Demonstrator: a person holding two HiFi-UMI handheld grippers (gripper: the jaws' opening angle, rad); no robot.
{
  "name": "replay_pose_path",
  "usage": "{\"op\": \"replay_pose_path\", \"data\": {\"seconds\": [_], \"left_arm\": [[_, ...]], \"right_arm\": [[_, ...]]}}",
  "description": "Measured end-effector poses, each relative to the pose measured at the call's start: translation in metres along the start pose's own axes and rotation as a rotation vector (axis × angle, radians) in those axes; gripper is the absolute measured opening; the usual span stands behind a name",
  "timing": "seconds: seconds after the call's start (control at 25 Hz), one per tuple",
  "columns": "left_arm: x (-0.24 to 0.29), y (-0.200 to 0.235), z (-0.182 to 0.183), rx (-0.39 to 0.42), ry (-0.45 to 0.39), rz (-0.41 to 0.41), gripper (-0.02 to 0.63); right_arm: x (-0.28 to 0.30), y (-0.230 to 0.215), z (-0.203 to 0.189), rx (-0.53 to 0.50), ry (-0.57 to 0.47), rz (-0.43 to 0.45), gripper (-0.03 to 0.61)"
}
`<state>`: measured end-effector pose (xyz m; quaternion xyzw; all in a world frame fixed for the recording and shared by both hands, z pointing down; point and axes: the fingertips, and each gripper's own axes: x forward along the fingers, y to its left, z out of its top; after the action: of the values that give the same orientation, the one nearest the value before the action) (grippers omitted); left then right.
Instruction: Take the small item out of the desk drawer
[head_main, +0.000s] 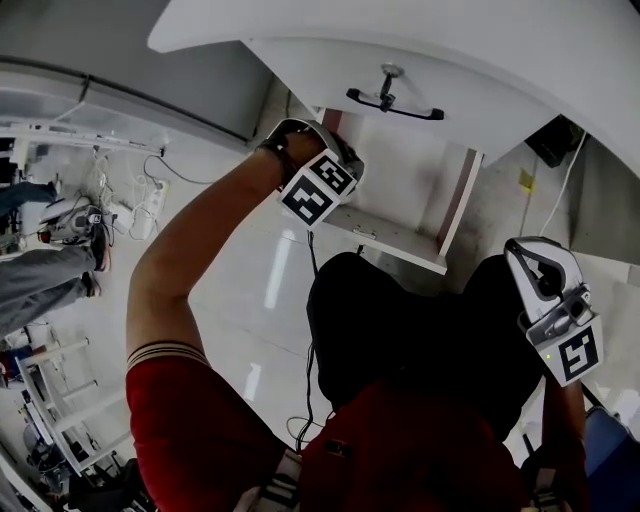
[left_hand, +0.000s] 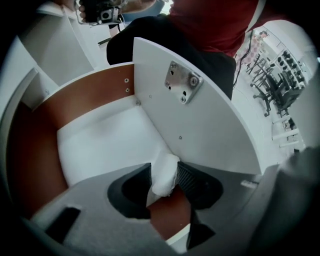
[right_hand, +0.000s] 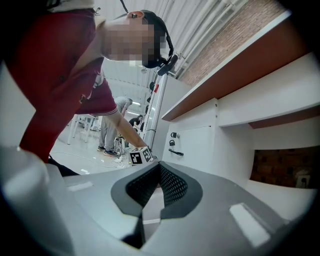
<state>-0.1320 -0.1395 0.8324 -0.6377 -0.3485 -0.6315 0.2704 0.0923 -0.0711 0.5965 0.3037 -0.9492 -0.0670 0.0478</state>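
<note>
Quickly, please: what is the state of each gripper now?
Left gripper: open, white item between its jaws.
Right gripper: closed, empty.

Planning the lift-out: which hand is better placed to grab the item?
Left: the left gripper is down in the open drawer with the small white item between its jaws; the right gripper hangs outside.

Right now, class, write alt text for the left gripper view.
A small white crumpled item sits between the left gripper's spread dark jaws, inside an open drawer with a white floor and brown walls.
</note>
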Motion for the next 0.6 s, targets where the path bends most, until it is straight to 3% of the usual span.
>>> {"op": "replay_pose_path", "data": {"seconds": [0.36, 0.6], "left_arm": [[0.027, -0.019, -0.013, 0.115, 0.101, -0.155, 0.196], [0.044, -0.014, -0.016, 0.119, 0.113, -0.171, 0.202]], "right_arm": [[-0.011, -0.022, -0.006, 0.008, -0.026, -0.021, 0.012], [-0.012, -0.029, -0.011, 0.025, -0.037, -0.030, 0.012]]}}
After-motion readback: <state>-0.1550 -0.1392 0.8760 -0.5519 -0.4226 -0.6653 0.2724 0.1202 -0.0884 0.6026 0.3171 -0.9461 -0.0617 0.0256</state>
